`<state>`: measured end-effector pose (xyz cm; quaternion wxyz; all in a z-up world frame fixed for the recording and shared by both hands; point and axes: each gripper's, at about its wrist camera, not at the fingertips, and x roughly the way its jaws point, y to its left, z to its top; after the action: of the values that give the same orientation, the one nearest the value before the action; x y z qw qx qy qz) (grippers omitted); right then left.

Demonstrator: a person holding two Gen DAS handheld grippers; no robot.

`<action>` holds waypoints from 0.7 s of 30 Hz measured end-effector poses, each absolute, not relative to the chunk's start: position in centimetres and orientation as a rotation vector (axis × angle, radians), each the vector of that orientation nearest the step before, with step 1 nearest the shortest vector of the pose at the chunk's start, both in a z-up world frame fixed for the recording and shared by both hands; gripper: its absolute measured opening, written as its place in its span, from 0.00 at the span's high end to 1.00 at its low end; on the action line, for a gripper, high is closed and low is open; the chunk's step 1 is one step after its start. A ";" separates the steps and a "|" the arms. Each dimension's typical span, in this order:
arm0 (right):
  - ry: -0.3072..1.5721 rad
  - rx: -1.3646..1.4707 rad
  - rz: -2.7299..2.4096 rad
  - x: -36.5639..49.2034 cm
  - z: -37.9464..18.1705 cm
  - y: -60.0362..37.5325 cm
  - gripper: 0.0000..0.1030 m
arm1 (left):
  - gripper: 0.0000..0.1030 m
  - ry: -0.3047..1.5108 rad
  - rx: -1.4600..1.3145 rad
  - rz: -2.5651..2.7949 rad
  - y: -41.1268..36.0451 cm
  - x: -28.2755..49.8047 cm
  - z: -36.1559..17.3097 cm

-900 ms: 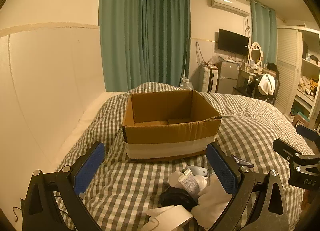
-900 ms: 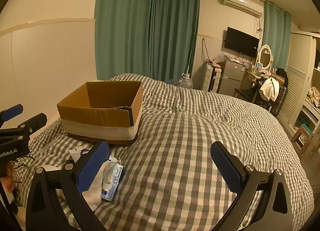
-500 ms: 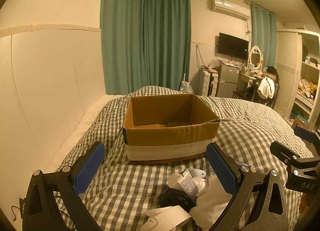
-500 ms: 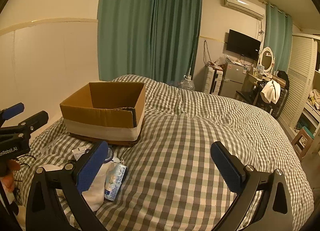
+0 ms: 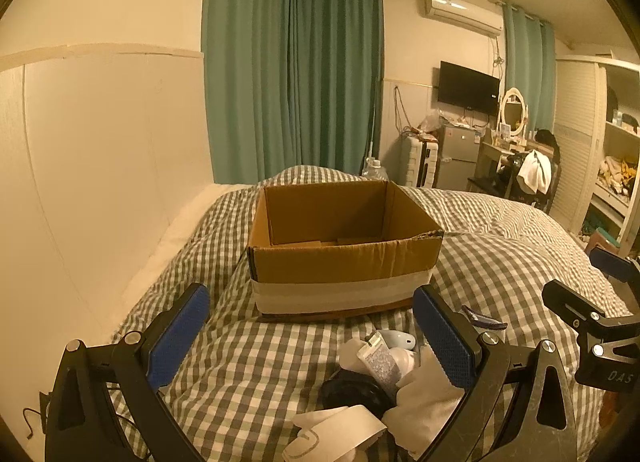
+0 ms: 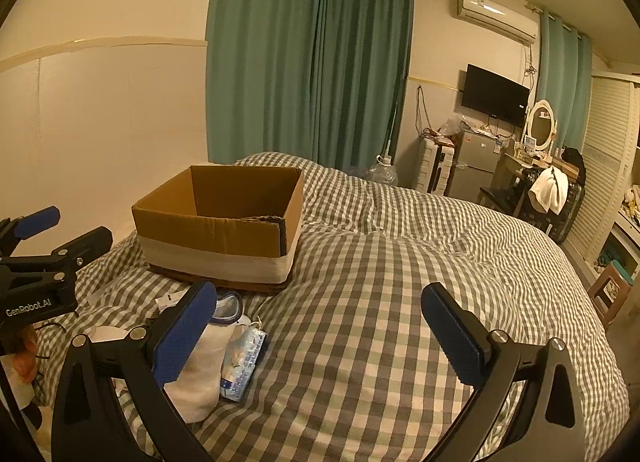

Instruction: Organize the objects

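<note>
Cardboard box (image 5: 344, 246), rectangular with a pale taped band, sits on the gingham duvet (image 6: 380, 302). Left gripper (image 5: 316, 334) and right gripper (image 6: 320, 334) both gape wide, holding nothing.

Both wrist views face cardboard box (image 5: 344, 246); left nearer.

Walls: cream panels (image 5: 100, 134), seen at left.
Curtains: green drapes (image 5: 292, 74), hung centre.
Bed: checked duvet (image 6: 380, 282), spread across the lower frame.
Upper right: air conditioner (image 6: 496, 16), television (image 6: 496, 96) mounted.
</note>
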<state>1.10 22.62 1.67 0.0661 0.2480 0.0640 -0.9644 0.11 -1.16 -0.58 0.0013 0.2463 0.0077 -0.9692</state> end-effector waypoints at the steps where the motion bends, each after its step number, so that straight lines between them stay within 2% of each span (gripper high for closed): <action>1: 0.195 0.745 -2.909 1.1 1.7 22.6 0.00 | 0.00 0.031 0.777 -3.043 -1.2 0.1 -0.6; 8: 0.199 0.739 -2.893 1.2 1.5 22.3 0.00 | 0.00 0.061 0.780 -3.030 -1.6 0.3 -0.6; 21: 0.200 0.746 -2.855 1.3 1.0 21.9 0.00 | 0.00 0.000 0.771 -2.984 -1.5 0.4 -0.8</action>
<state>1.26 21.95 1.03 0.0916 0.2512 0.0675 -0.9612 0.39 -1.52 -0.84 0.0300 0.2501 -0.0001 -0.9677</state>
